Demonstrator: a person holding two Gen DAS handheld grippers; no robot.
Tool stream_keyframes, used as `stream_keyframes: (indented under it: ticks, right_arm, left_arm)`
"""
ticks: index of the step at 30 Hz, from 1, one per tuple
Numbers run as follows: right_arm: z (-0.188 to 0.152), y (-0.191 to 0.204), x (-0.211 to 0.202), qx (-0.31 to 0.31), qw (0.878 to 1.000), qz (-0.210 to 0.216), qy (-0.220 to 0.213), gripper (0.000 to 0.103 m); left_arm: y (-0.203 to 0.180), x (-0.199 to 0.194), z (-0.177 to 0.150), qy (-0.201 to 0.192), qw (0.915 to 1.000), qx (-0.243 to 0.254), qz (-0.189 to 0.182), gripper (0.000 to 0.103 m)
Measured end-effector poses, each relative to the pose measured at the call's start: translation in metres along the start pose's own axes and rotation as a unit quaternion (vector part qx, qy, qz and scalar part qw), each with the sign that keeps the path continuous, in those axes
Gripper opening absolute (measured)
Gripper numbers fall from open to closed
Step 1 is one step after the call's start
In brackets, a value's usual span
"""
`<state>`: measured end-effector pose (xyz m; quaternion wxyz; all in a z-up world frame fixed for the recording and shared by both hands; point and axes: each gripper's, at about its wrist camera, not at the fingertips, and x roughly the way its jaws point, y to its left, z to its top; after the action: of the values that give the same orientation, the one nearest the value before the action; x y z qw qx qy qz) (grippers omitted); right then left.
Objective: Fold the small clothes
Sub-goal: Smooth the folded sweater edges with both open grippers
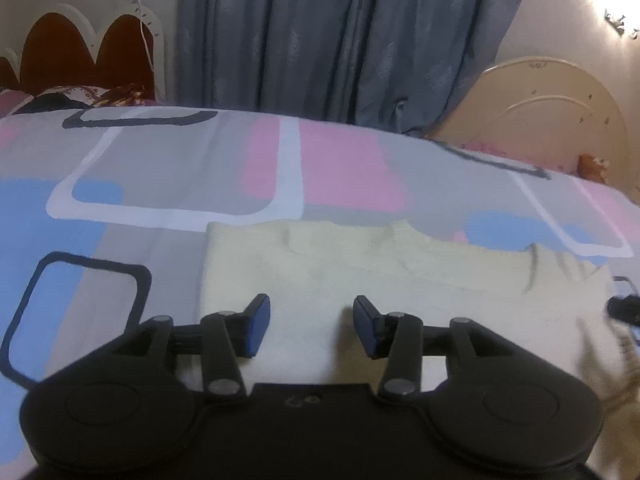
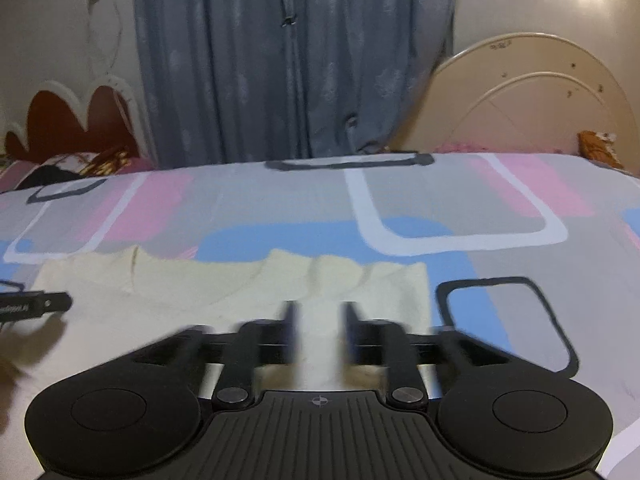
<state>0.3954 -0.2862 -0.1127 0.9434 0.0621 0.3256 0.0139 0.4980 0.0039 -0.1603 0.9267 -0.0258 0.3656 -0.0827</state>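
Both the left gripper point(image 1: 312, 326) and right gripper point(image 2: 318, 330), jaws apart, hover low-centre over the cream garment point(image 1: 360, 272), seemingly lining up a fold.

One cream garment point(image 1: 360, 280), one patterned bedsheet point(image 1: 180, 168), two claws, one grey curtain point(image 1: 340, 32).
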Motion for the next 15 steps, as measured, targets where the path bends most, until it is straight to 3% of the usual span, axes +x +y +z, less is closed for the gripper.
stream_keyframes:
  ticks: [6, 9, 15]
  right_arm:
    - [-0.017, 0.022, -0.012, -0.02, 0.999, 0.04, 0.019, 0.049]
    - [-0.028, 0.028, -0.009, -0.043, 0.998, 0.034, 0.033, 0.049]
    - [-0.046, 0.003, -0.008, -0.034, 0.998, 0.0, 0.05, 0.049]
  left_arm:
    - [-0.012, -0.025, -0.02, -0.005, 0.9995, 0.022, -0.021, 0.046]
    - [-0.014, -0.027, -0.034, 0.004, 0.9992, 0.034, -0.019, 0.047]
    - [-0.011, -0.031, -0.043, 0.001, 0.9987, 0.048, -0.015, 0.047]
